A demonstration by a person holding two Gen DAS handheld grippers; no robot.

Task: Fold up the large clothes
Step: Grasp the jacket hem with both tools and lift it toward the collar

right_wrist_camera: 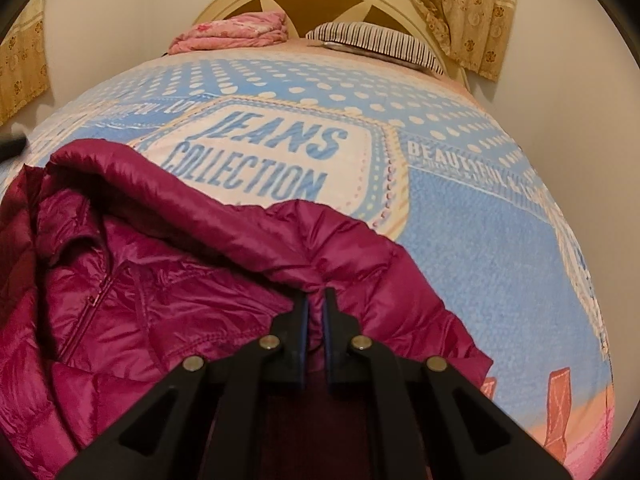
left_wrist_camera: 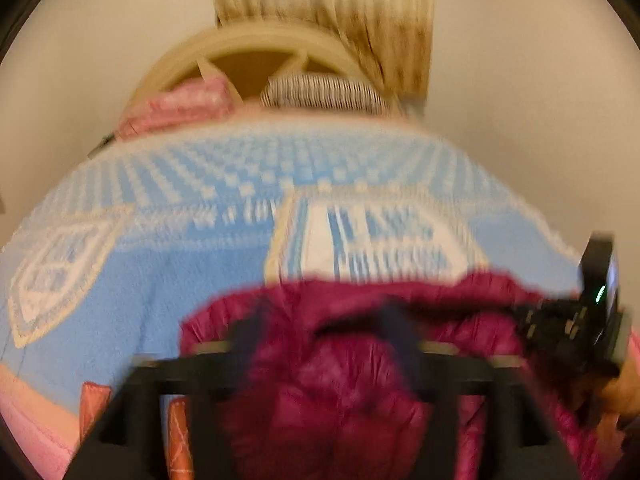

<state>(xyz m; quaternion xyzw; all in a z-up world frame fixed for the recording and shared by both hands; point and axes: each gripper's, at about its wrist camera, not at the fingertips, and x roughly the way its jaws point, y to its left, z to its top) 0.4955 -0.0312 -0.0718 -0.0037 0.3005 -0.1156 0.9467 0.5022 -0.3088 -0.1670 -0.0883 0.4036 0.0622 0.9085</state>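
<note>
- Jacket point(right_wrist_camera: 168, 280), magenta, quilted, lay on the bed's blue blanket point(right_wrist_camera: 460, 216), near its foot end; zip front up, one edge rolled over toward the middle.
- Judged the fold as early: a first flap in hand, body bunched, no flat packet yet.
- My right gripper point(right_wrist_camera: 315, 308) was clenched on that rolled edge, fabric pinched between the pads.
- My left gripper point(left_wrist_camera: 320, 340) stood released, jaws wide over the jacket, gripping nothing; that view was blurred.
- Left to do, I reckoned: lay the flap, square up, fold again.
- Pillow point(right_wrist_camera: 376, 42) and pink bedding point(right_wrist_camera: 236, 32) sat at the headboard, well apart.
</note>
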